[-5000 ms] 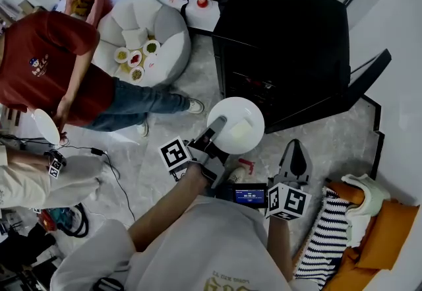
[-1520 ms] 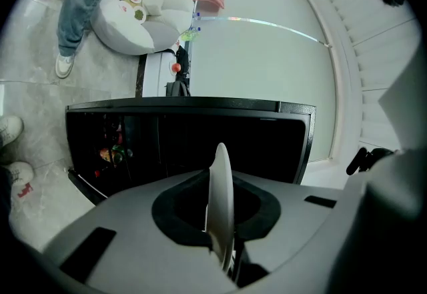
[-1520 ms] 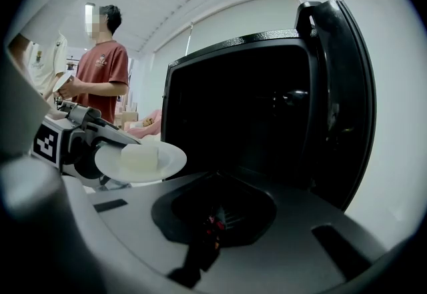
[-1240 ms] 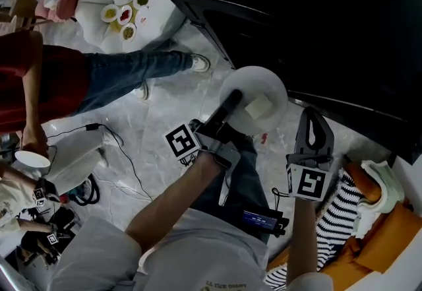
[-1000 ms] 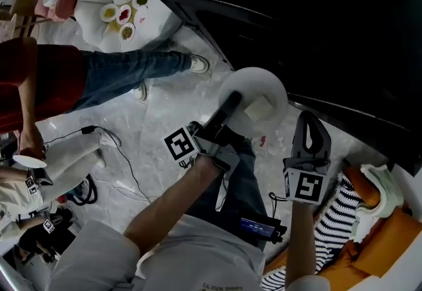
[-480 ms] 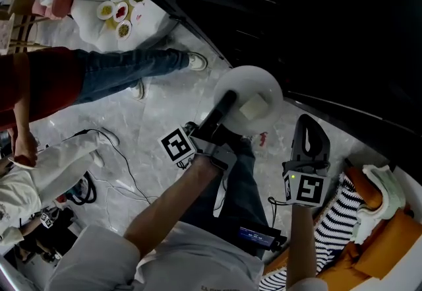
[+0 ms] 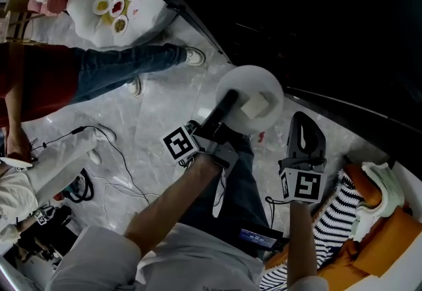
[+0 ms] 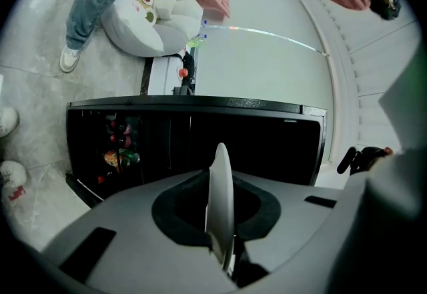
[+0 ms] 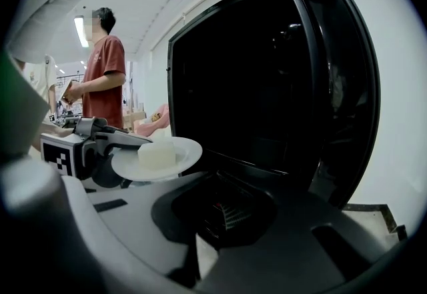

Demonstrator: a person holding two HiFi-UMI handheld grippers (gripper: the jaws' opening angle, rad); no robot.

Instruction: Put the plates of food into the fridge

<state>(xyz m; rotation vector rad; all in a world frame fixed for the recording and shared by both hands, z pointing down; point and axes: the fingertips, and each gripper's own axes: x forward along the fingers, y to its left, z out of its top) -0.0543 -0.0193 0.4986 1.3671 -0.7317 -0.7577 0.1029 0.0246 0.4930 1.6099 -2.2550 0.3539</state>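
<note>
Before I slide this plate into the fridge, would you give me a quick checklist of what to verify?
1. Grip: left claw shut on the plate rim: ok.
2. Load: plate roughly level, white food block seated on it: ok.
3. Access: fridge door looks open in the right gripper view: ok.
4. Free shelf space inside the fridge: cannot tell, the interior is too dark.
5. Spare hand: right claw holds nothing: ok.
6. Path: person in red stands away from the fridge opening: ok.
</note>
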